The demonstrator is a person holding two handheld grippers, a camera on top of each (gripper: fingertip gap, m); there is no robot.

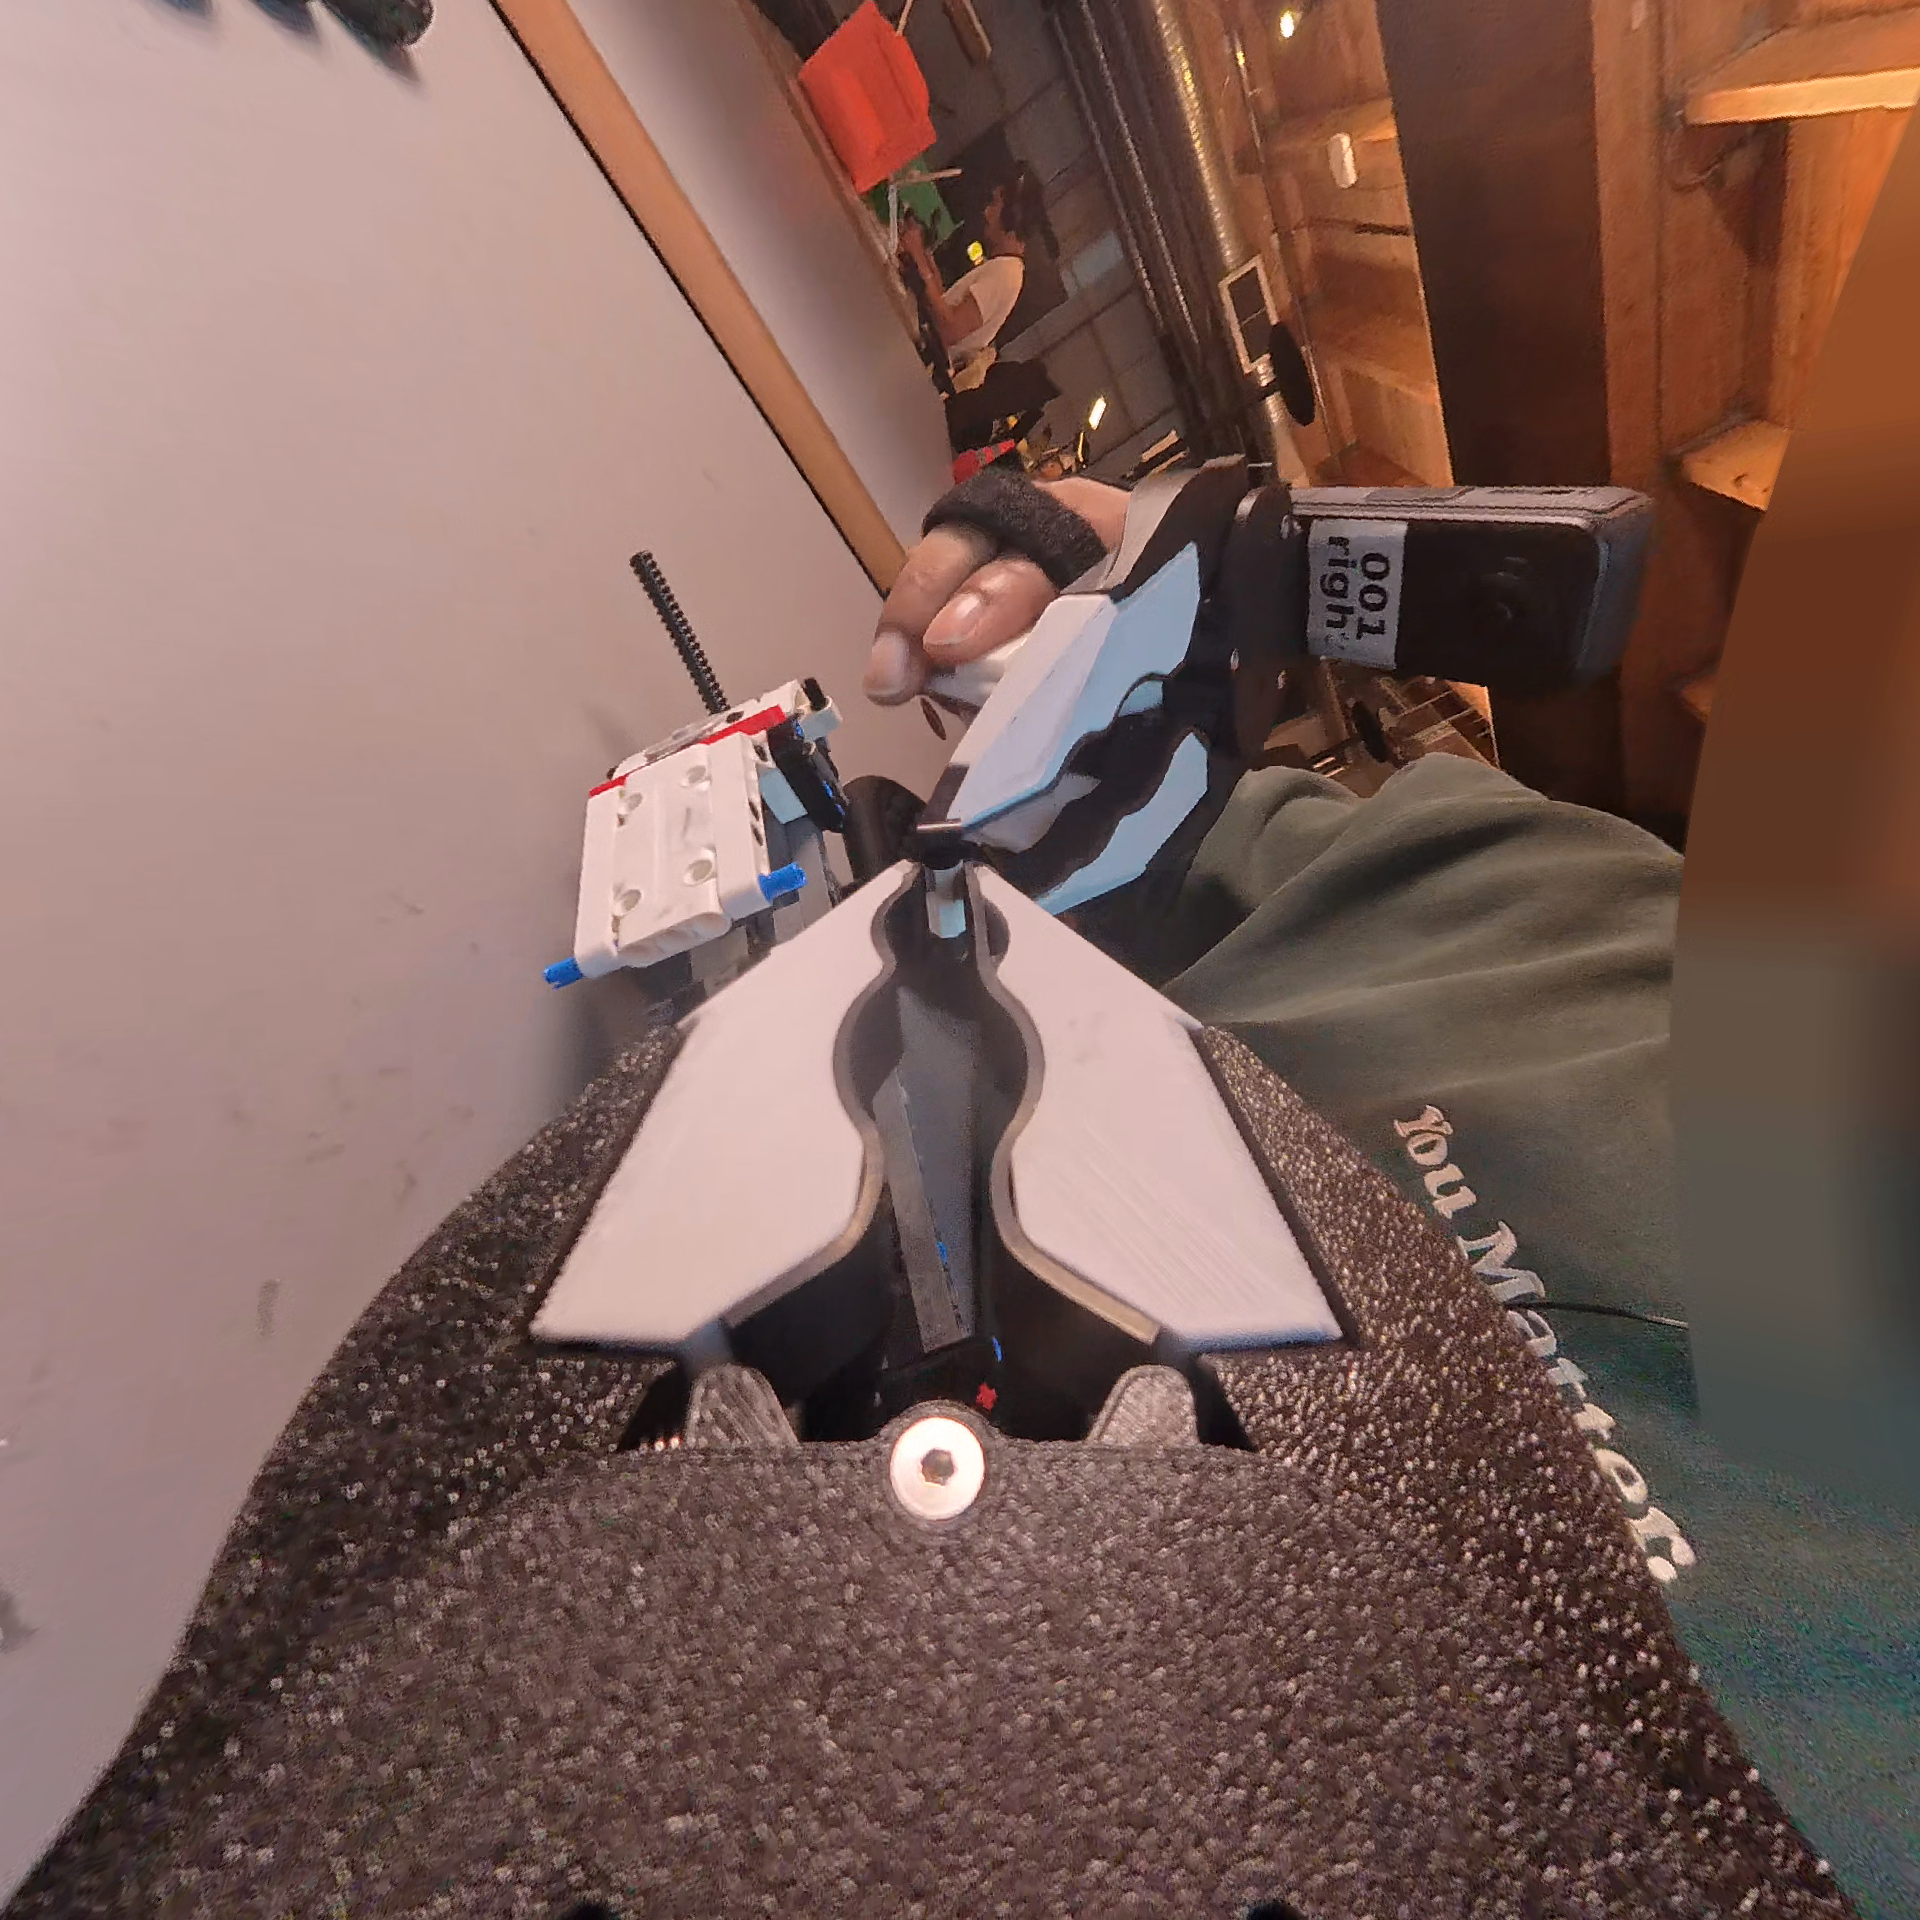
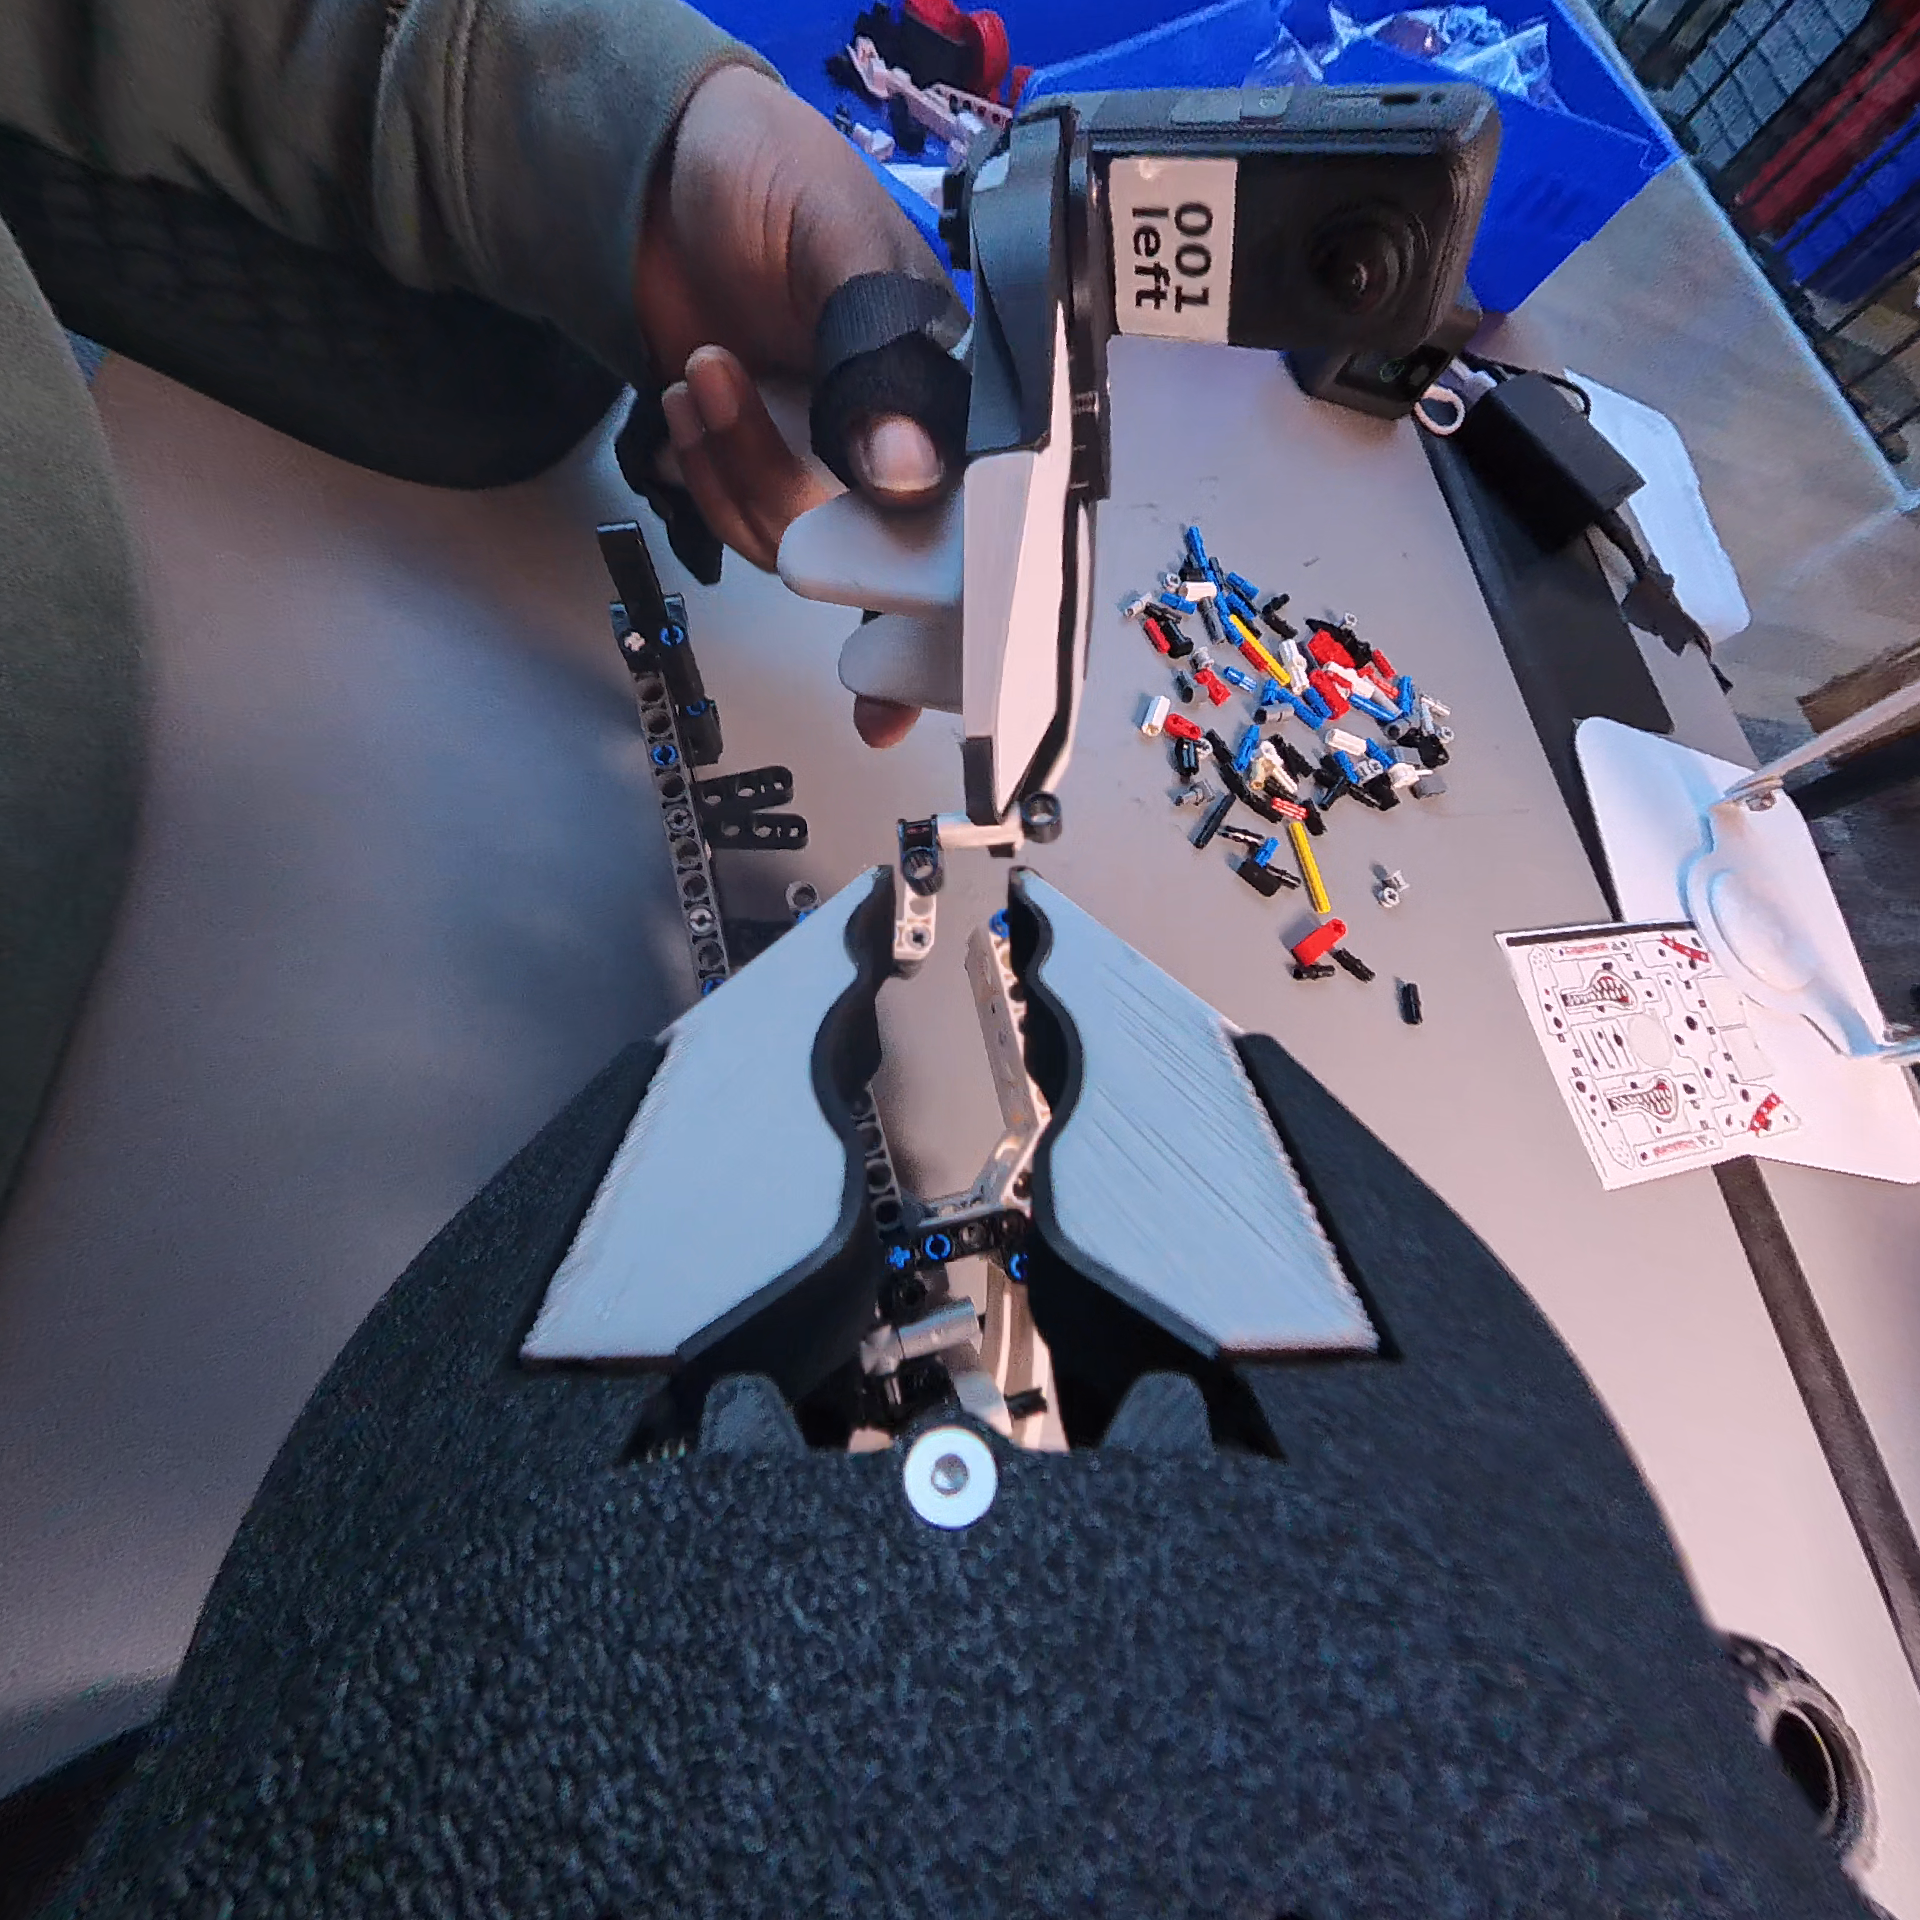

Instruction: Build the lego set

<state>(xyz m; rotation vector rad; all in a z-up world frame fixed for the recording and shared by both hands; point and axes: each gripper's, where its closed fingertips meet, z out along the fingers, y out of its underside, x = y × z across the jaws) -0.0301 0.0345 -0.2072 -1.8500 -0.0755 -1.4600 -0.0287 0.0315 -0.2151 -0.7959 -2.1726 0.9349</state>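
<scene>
Left gripper (image 1: 940, 894): fingers drawn together, clamped on a small white connector piece (image 1: 943, 912) at the tips. The right wrist view shows the same gripper (image 2: 1013, 821) from the front, pinching that white piece (image 2: 977, 831), which has a black ring at either end.

Right gripper (image 2: 951, 904): fingers apart, a clear gap between the tips. A light grey angled piece (image 2: 916, 920) lies against the inner face of its left finger; cannot tell whether it is gripped or only touching. In the left wrist view the right gripper (image 1: 951, 826) tips meet the left gripper's tips, nearly touching over the held piece.

A partly built lego model (image 1: 691, 852), white with a red strip and blue pins, sits on the grey table (image 1: 260, 520) just left of the gripper tips; a black ribbed rod (image 1: 681, 634) stands up behind it.

In the right wrist view a long black beam with holes (image 2: 681, 790) lies toward the near left of the table, short black beams (image 2: 753, 810) beside it. A scattered heap of small parts (image 2: 1283, 707), blue, red, black, white and yellow, lies right of centre. A sticker sheet (image 2: 1631, 1049) rests at the right edge. A blue bin (image 2: 1538, 156) stands at the far edge. A black tire (image 2: 1808, 1745) shows at the near right corner.

A bare hand (image 2: 779, 343) with a black finger strap holds the left gripper.
</scene>
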